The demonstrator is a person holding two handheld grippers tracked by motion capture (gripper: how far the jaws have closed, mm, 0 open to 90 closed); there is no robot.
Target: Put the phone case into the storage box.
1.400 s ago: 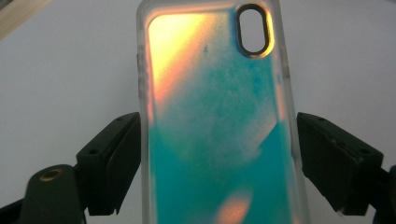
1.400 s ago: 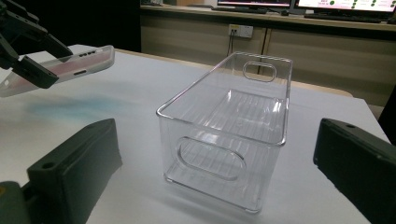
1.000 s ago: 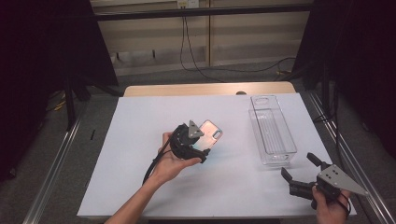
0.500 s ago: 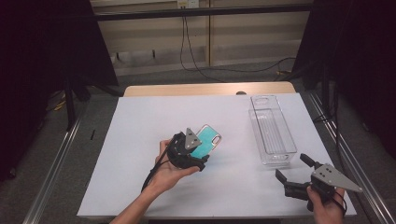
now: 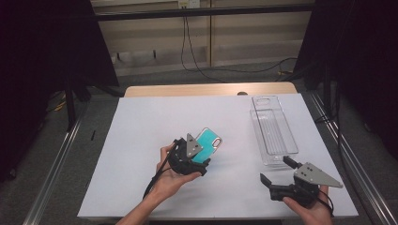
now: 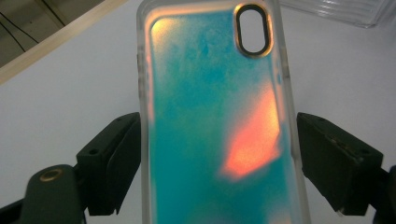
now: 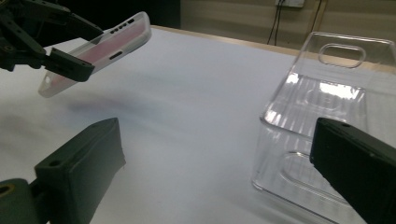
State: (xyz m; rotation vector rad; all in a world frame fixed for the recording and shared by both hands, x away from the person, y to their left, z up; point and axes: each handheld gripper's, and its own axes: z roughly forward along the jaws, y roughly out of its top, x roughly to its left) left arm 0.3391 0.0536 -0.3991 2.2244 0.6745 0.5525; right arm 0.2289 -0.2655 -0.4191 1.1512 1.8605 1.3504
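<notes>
White bench [image 5: 141, 140] under dim light, dark curtains either side. Left claw [image 5: 199, 154] raised off the surface on an upturned palm, clenched across a teal phone case [image 5: 208, 143], tilted. Right claw [image 5: 277, 174] low at the near edge, spread wide, aimed at a clear tray [image 5: 273, 129].

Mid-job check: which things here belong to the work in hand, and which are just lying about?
In the job:
phone case, clamped in the left gripper
clear plastic tray
right gripper, open beside the tray

Lying about:
cables on the floor beyond the table
</notes>
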